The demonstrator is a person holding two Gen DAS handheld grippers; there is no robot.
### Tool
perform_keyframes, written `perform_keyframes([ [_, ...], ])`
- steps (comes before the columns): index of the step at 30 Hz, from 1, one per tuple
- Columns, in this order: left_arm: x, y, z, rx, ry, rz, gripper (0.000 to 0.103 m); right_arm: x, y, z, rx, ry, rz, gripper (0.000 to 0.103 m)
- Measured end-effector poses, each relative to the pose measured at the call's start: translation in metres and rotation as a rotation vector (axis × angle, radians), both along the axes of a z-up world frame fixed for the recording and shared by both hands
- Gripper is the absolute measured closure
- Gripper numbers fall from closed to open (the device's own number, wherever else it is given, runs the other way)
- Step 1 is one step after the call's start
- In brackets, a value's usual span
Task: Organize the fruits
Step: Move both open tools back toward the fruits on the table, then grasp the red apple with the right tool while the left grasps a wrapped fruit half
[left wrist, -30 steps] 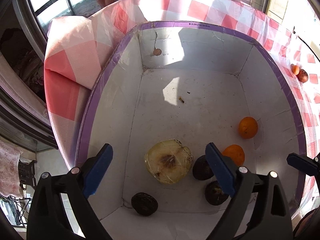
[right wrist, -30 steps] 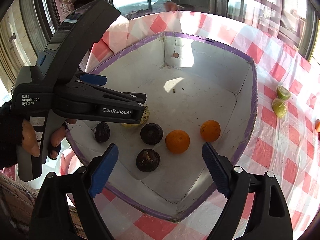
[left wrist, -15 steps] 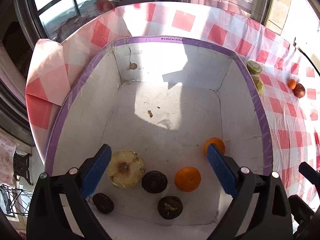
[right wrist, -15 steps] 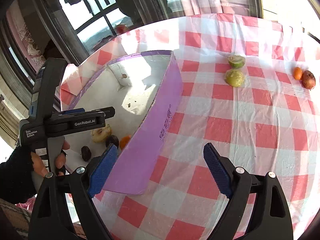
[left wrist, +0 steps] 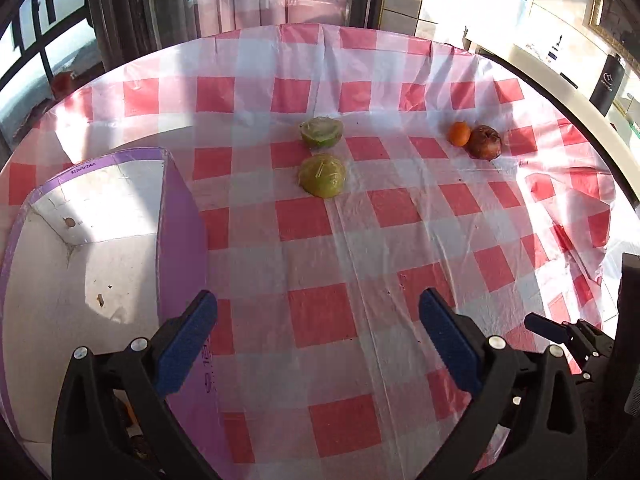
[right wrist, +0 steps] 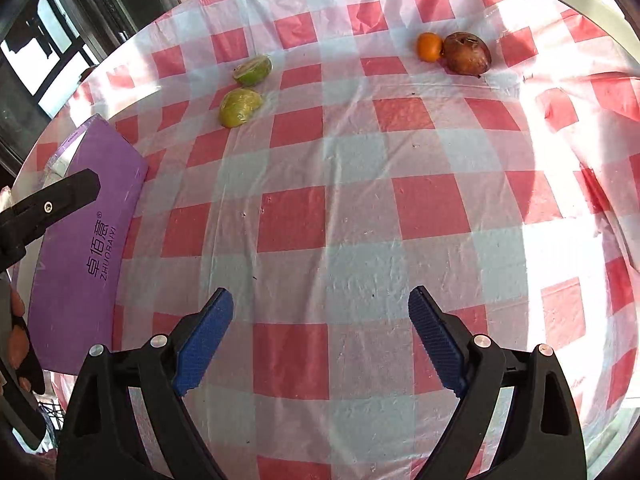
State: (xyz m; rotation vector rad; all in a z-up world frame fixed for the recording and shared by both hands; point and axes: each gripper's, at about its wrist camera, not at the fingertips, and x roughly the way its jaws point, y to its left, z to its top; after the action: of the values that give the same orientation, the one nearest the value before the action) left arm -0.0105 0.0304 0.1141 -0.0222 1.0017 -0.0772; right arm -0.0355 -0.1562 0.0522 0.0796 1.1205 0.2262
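While both hover over the checked tablecloth (right wrist: 360, 208), left gripper (left wrist: 318, 338) and right gripper (right wrist: 320, 336) jaws are opening wide, empty.

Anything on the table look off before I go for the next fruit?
The brown fruit beside the small orange looks wrinkled and blotchy, possibly spoiled. Two cut green halves lie loose on the tablecloth.

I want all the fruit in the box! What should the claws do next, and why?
Probably reach the left claw forward to the nearer green fruit half. Both claws are empty with jaws opening, and four fruits lie on the checked cloth outside the purple box; the green halves sit nearest it.
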Motion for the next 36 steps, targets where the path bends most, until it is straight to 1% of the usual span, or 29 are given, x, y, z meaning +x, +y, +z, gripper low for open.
perform_keyframes([
  [1,0.004,-0.013,-0.009,0.009,0.023,-0.025,0.002,0.004,-0.009,-0.004,-0.009,0.005,-0.011,0.016],
  [4,0.011,-0.043,-0.028,0.05,0.051,-0.091,0.002,0.018,-0.036,-0.016,-0.031,0.026,-0.057,0.016],
  [6,0.02,-0.055,-0.045,0.076,0.09,-0.111,0.002,0.03,-0.054,-0.023,-0.048,0.03,-0.085,0.016],
  [9,0.041,-0.058,-0.073,0.086,0.154,-0.073,0.002,0.054,-0.077,-0.035,-0.069,0.037,-0.126,0.016],
  [11,0.057,-0.053,-0.085,0.078,0.165,-0.026,0.002,0.07,-0.084,-0.034,-0.079,-0.004,-0.128,0.016],
  [12,0.064,-0.05,-0.09,0.074,0.164,-0.003,0.002,0.08,-0.085,-0.035,-0.096,-0.011,-0.121,0.016],
  [17,0.103,-0.034,-0.109,0.087,0.144,0.087,0.001,0.138,-0.092,-0.036,-0.157,-0.093,-0.122,0.016],
  [18,0.11,-0.03,-0.11,0.065,0.128,0.1,0.001,0.149,-0.094,-0.036,-0.161,-0.104,-0.128,0.016],
  [19,0.115,-0.028,-0.11,0.063,0.117,0.112,0.001,0.162,-0.098,-0.037,-0.16,-0.113,-0.14,0.016],
  [22,0.128,-0.026,-0.11,0.066,0.089,0.127,0.001,0.19,-0.107,-0.037,-0.159,-0.142,-0.165,0.016],
  [25,0.138,-0.025,-0.11,0.066,0.048,0.142,0.001,0.213,-0.114,-0.037,-0.159,-0.179,-0.165,0.016],
  [31,0.155,-0.019,-0.112,0.07,-0.038,0.237,0.001,0.259,-0.126,-0.035,-0.163,-0.184,-0.2,0.016],
  [36,0.162,-0.018,-0.11,0.072,-0.043,0.254,0.001,0.28,-0.129,-0.031,-0.156,-0.206,-0.209,0.015],
])
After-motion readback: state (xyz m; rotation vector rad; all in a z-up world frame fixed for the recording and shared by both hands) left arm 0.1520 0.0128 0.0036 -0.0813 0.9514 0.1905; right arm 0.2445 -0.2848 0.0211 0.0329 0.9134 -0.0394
